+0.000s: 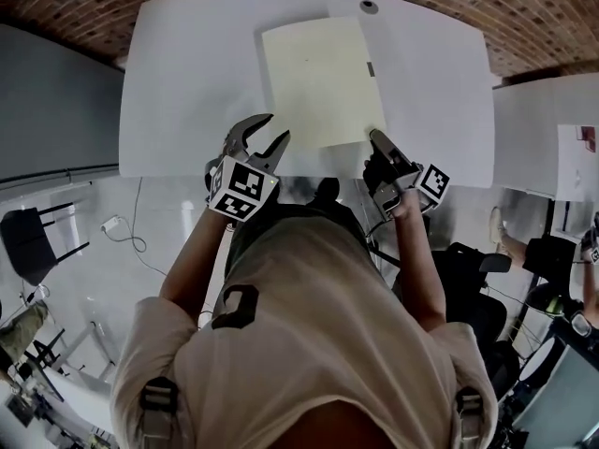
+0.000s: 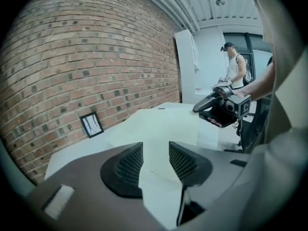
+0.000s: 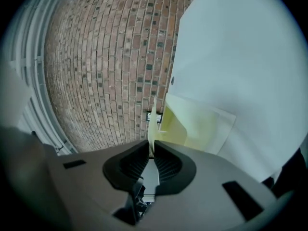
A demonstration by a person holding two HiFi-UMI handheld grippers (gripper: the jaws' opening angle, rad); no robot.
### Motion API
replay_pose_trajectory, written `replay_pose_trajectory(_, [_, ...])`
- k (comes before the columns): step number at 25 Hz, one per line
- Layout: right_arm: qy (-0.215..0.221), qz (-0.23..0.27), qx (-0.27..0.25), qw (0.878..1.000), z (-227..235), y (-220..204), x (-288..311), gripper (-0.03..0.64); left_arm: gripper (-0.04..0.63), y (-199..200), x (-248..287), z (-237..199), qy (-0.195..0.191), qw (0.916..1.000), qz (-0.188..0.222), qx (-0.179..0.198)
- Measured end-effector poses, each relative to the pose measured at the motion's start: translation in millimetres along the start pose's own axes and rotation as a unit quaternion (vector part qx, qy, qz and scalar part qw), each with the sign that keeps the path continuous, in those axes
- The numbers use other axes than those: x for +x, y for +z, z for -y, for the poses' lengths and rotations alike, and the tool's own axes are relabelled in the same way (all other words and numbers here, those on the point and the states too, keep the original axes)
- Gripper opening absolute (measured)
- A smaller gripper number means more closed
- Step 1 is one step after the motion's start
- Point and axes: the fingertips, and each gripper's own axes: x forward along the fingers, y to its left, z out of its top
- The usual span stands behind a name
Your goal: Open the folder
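R gripper nipped shut on folder cover's 5 o'clock corner; I want a slow peel toward 9. L gripper gapes empty, should pin the back.

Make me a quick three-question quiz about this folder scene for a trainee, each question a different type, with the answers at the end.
1. True or false: the left gripper is gripping the folder.
2. Multiple choice: where does the right gripper pinch the folder? A) the far left corner B) the near right corner C) the middle of the left edge
3. Short answer: what does the folder lie on?

Key
1. False. Its jaws stand apart with nothing between them, to the left of the folder.
2. B. Its jaws are closed on the thin edge at that corner.
3. The white table.
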Motion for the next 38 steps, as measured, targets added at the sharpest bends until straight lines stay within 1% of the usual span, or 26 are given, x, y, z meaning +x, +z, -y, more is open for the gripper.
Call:
replay_pose_trajectory(3, [-0.005, 0.003, -0.01, 1.0, -2, 1, 1, 0.021, 0.161, -11, -14, -28, 0.028, 0.9992, 0.001, -0.028])
replay_pose_trajectory(7, [-0.011, 0.003, -0.019, 1.0, -6, 0, 4, 0.019, 0.161, -19, -35, -63, 0.064, 0.9955, 0.006, -0.07])
replay_pose_trajectory(11, [-0.012, 0.009, -0.021, 1.0, -11, -1, 4, 0.018, 0.161, -27, -49, -81, 0.08, 0.9924, 0.01, -0.094])
replay_pose_trajectory(14, [-0.015, 0.017, -0.027, 0.999, -13, 0, 3, 0.018, 0.161, -33, -50, -82, 0.076, 0.9921, 0.009, -0.099])
replay_pose_trajectory(19, [-0.012, 0.034, -0.042, 0.998, -18, -2, 4, 0.018, 0.161, -38, -50, -80, 0.057, 0.9933, 0.013, -0.1])
replay_pose_trajectory(24, [-0.01, 0.051, -0.061, 0.997, -24, -10, 13, 0.015, 0.161, -46, -58, -90, 0.048, 0.9931, 0.023, -0.104])
replay_pose_trajectory(30, [-0.037, 0.075, -0.092, 0.992, -26, -13, 9, 0.008, 0.151, -58, -69, -95, 0.034, 0.9932, 0.021, -0.11])
replay_pose_trajectory(33, [-0.053, 0.088, -0.098, 0.99, -24, -12, 7, 0.006, 0.15, -63, -74, -98, 0.028, 0.9936, 0.014, -0.109])
replay_pose_trajectory(38, [-0.056, 0.087, -0.107, 0.989, -25, -13, 9, 0.006, 0.13, -64, -78, -99, 0.034, 0.9942, 0.001, -0.102])
